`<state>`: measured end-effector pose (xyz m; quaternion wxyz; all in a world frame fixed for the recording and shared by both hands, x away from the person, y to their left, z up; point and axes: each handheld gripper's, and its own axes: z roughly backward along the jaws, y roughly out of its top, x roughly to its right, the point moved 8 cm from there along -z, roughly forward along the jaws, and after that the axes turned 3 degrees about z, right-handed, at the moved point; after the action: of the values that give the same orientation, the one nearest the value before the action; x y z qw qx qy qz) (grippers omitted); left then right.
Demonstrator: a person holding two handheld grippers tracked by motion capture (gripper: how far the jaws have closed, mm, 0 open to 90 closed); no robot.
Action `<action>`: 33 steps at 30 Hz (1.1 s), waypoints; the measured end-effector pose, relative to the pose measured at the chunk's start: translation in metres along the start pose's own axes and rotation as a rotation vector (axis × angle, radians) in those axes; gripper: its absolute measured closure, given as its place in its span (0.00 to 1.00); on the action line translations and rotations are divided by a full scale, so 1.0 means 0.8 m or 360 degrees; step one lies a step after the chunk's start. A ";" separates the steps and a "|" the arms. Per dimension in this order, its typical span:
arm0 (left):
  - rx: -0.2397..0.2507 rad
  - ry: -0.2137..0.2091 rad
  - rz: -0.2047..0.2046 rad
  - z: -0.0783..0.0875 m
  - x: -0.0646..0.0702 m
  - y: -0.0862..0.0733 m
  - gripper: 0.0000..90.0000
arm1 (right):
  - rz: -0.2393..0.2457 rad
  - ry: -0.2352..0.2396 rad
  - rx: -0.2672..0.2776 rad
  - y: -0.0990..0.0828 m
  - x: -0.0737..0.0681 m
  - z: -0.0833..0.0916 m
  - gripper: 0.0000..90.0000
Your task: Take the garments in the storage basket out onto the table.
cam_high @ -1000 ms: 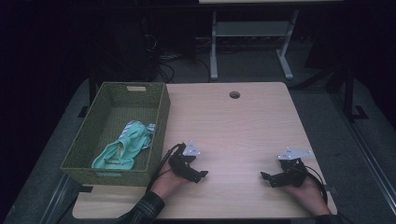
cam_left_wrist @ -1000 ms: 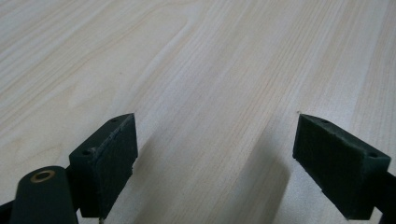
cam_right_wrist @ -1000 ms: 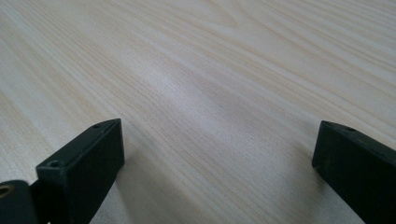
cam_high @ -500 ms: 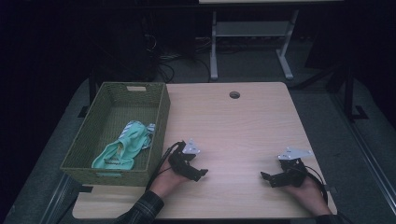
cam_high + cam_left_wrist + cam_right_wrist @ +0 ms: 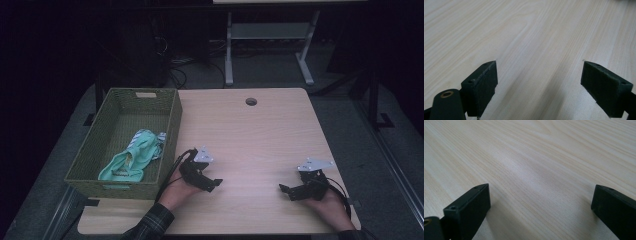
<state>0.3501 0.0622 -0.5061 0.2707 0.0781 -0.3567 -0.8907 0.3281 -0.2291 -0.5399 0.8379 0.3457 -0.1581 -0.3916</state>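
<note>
A woven green basket (image 5: 170, 130) stands on the left part of the light wood table (image 5: 250, 135), with a mint-green cloth (image 5: 131, 157) lying crumpled in its near half. My left gripper (image 5: 214, 184) rests low on the table just right of the basket's near corner, jaws wide open with bare wood between them (image 5: 539, 75). My right gripper (image 5: 286, 191) sits near the table's front right, pointing left, also open over bare wood (image 5: 540, 197). Neither one holds anything.
A round cable hole (image 5: 251, 101) lies near the table's far edge. Beyond the table, a white metal frame (image 5: 265, 35) and cables stand on the dark floor. Bare tabletop stretches between and beyond the grippers.
</note>
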 end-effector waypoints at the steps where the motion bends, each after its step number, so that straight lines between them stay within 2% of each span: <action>1: 0.0003 -0.0003 0.0002 0.001 0.000 0.001 0.15 | -0.0001 0.0000 0.0000 0.000 0.000 0.000 0.02; 33: 0.0018 -0.0016 -0.0007 0.015 0.003 0.016 0.15 | -0.0001 0.0000 0.0001 0.000 0.000 0.000 0.02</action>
<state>0.3496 0.0610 -0.4886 0.2666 0.0759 -0.3629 -0.8897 0.3281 -0.2291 -0.5400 0.8377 0.3460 -0.1582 -0.3919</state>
